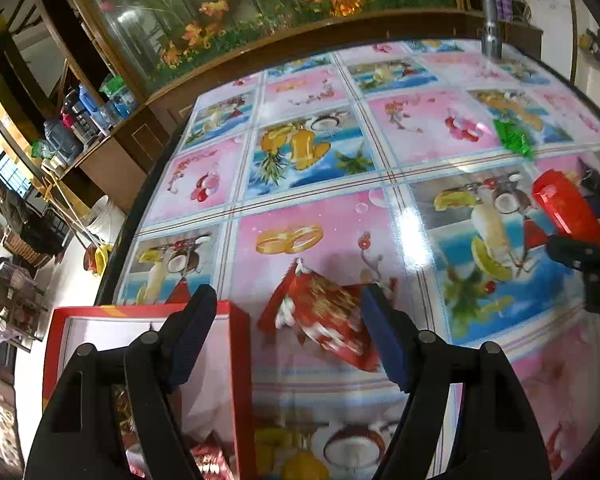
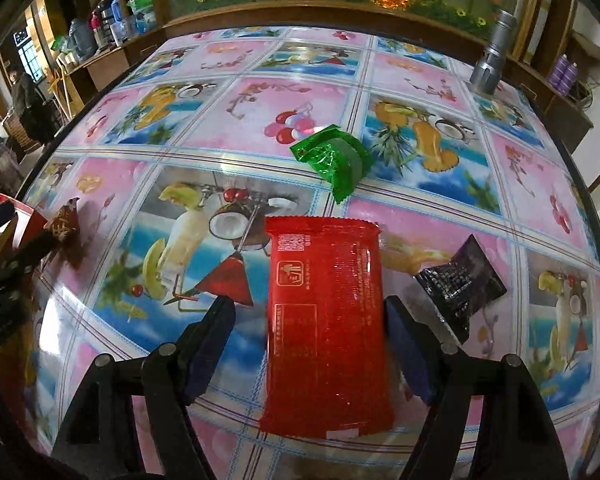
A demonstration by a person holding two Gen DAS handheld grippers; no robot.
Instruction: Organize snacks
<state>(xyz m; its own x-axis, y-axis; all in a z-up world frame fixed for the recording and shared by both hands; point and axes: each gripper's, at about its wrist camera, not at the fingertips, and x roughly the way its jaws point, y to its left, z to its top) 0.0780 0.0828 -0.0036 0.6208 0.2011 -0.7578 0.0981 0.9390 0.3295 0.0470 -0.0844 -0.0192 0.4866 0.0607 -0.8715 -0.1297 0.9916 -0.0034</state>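
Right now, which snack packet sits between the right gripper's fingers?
The long flat red plastic packet; the crinkly green packet and black packet lie beyond the right gripper.

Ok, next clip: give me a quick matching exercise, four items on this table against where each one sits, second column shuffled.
Items:
1. red packet
2. green packet
3. black packet
4. red box

Places:
A. under the left gripper, at the table's near edge
B. beyond the red packet, farther up the table
C. between the right gripper's open fingers
D. right of the red packet

Pairs: 1-C, 2-B, 3-D, 4-A
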